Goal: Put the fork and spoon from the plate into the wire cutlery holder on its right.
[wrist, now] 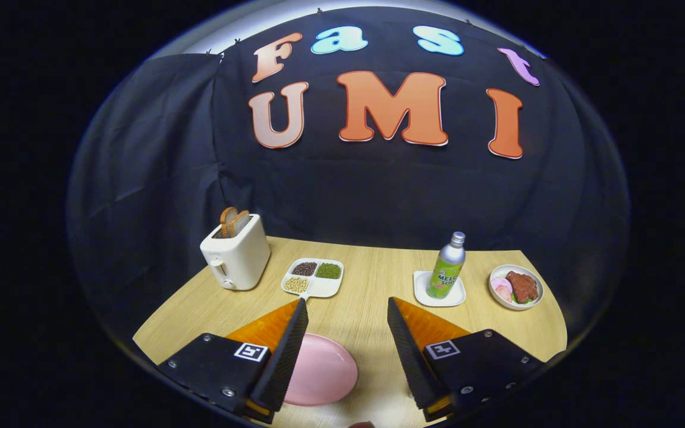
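A pink plate (324, 371) lies on the wooden table between my two fingers, closer to the left one, which covers its left part. The visible part of the plate's surface is bare. My gripper (347, 308) is open, held above the table with nothing between its fingers.
Beyond the fingers stand a white toaster (236, 254) with bread in it, a white divided dish (314, 277) of beans, a green soda bottle (448, 267) on a white coaster, and a bowl (516, 287) of food. Black cloth walls the back.
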Action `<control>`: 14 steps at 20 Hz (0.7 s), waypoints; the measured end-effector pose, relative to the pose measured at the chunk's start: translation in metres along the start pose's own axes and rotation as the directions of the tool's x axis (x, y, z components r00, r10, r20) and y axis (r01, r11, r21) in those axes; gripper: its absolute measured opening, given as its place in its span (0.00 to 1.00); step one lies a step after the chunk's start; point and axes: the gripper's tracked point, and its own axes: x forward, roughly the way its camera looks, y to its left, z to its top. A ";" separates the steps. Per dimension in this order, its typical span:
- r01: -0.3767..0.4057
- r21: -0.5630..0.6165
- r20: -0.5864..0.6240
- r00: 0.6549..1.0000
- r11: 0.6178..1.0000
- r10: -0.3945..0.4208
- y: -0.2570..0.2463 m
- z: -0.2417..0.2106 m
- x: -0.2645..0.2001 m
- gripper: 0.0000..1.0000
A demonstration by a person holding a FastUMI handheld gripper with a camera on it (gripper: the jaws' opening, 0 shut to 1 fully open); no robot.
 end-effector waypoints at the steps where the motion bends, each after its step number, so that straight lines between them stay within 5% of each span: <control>1: -0.010 0.003 -0.015 1.000 1.000 0.010 0.007 -0.006 0.003 0.81; 14: -0.092 -0.064 -0.260 0.963 0.994 0.072 0.070 -0.111 0.023 0.84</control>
